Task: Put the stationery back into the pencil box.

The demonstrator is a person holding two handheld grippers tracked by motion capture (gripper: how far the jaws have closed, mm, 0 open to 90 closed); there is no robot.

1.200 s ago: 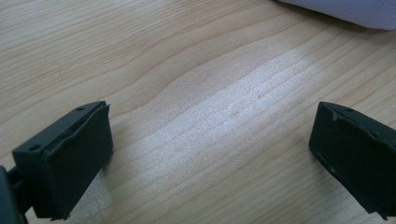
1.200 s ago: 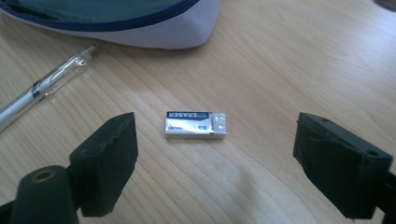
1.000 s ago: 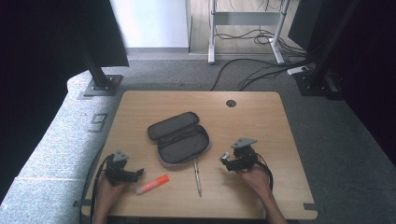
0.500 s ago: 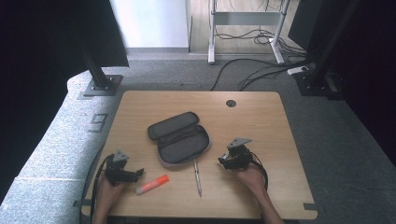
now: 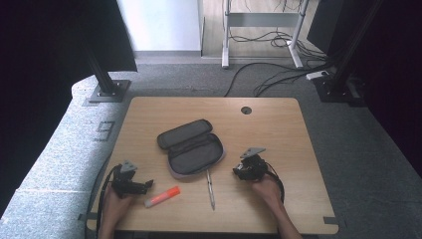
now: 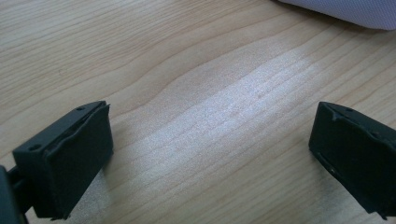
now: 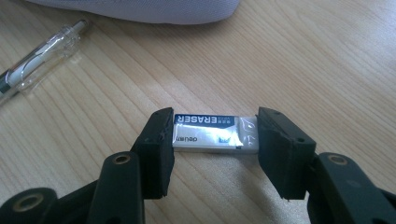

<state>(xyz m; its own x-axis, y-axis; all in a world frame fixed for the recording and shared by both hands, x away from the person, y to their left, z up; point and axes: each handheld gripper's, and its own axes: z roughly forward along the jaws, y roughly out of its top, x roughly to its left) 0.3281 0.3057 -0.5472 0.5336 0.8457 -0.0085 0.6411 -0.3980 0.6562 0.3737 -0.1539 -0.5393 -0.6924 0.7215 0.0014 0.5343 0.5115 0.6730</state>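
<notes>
Lying flat on the table [image 7: 327,60], the eraser [image 7: 215,133] looks light, firm and slightly slick in its wrapper; the right gripper [image 7: 215,140] has just been closing, pads against both short ends. The left gripper [image 6: 210,154] gapes empty.

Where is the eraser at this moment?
In the right gripper view, the eraser lies on the table between the right gripper jaws, beside the pen.

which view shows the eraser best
The right gripper view: the small white eraser with a blue printed sleeve lies on the wooden table, end to end between the right tool's black jaws, which have just been closing and now meet its ends. In the high view that tool covers it.
</notes>
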